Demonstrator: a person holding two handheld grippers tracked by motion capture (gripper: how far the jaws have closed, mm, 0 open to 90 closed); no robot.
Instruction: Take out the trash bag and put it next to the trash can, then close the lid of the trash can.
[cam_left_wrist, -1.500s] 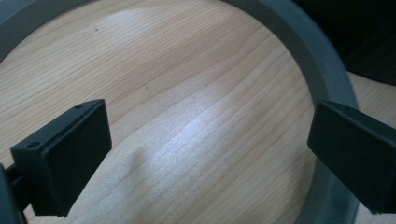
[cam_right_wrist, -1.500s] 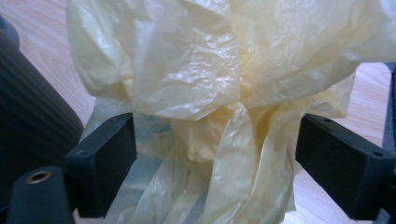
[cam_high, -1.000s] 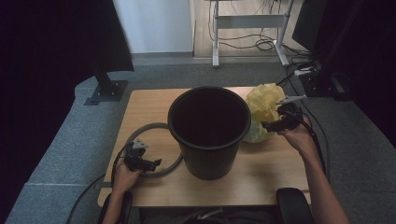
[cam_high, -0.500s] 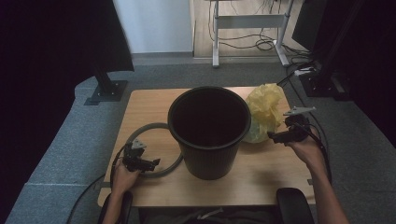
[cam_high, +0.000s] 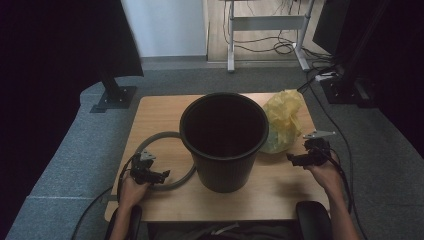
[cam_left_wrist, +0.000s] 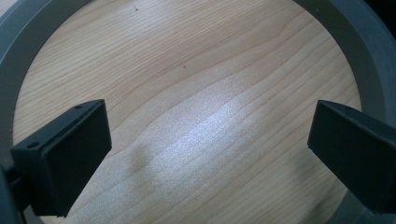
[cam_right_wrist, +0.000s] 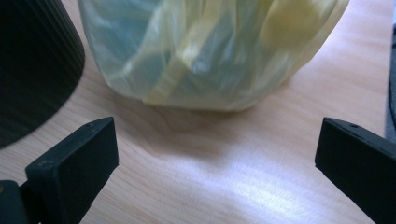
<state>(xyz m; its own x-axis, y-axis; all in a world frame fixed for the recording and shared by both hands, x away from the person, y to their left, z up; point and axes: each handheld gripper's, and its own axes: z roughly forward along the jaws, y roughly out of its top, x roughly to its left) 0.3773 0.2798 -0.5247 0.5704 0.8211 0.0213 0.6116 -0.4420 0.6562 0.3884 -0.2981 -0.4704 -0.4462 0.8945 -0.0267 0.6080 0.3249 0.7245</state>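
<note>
On my table (cam_high: 150, 117) I count one black bucket (cam_high: 224, 140), one yellow bag (cam_high: 282, 120) just beside it, and one grey ring (cam_high: 165, 137). My right gripper (cam_high: 300, 159) gapes wide and empty near the bag; my left gripper (cam_high: 159, 176) hangs wide and empty over the ring.

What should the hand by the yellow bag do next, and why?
Probably ease the right gripper forward to the yellow bag and close on it. Its jaws stand wide open with bare table between them, and the bag sits just ahead, beside the black bin, untouched.
</note>
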